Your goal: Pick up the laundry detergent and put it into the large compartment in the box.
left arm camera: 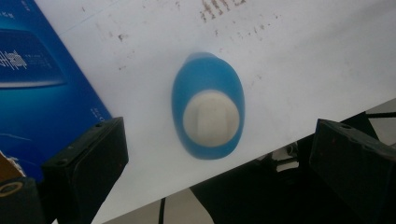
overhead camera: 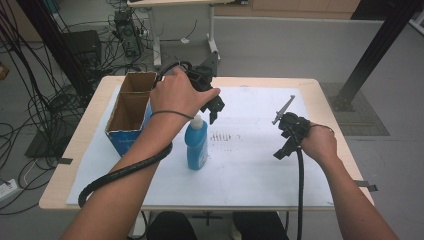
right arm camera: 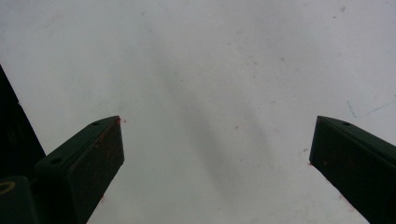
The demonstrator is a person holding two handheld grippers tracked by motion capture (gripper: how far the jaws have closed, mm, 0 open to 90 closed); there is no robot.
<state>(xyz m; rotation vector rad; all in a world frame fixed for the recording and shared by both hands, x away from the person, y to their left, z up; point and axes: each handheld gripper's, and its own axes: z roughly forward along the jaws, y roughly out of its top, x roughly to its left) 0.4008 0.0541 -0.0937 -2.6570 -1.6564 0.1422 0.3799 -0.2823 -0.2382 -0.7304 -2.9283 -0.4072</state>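
A blue bottle (overhead camera: 196,145) with a white cap stands upright on the white sheet (overhead camera: 250,165), left of the middle. My left gripper (overhead camera: 215,111) hovers just above and behind the cap, pointing down. In the left gripper view the bottle (left arm camera: 208,109) is seen from the top, between and beyond the wide-apart jaws of the left gripper (left arm camera: 219,128), which is open and holds nothing. My right gripper (overhead camera: 282,146) hangs over the sheet at the right. In its own view the right gripper (right arm camera: 215,123) is open over bare white sheet (right arm camera: 210,56).
An open cardboard box (overhead camera: 131,107) with blue sides stands at the table's left, close beside the bottle; its blue wall (left arm camera: 37,93) lies next to the left jaw. Faint dark marks (overhead camera: 220,136) stain the sheet's middle. Cables and stands crowd the floor beyond the table.
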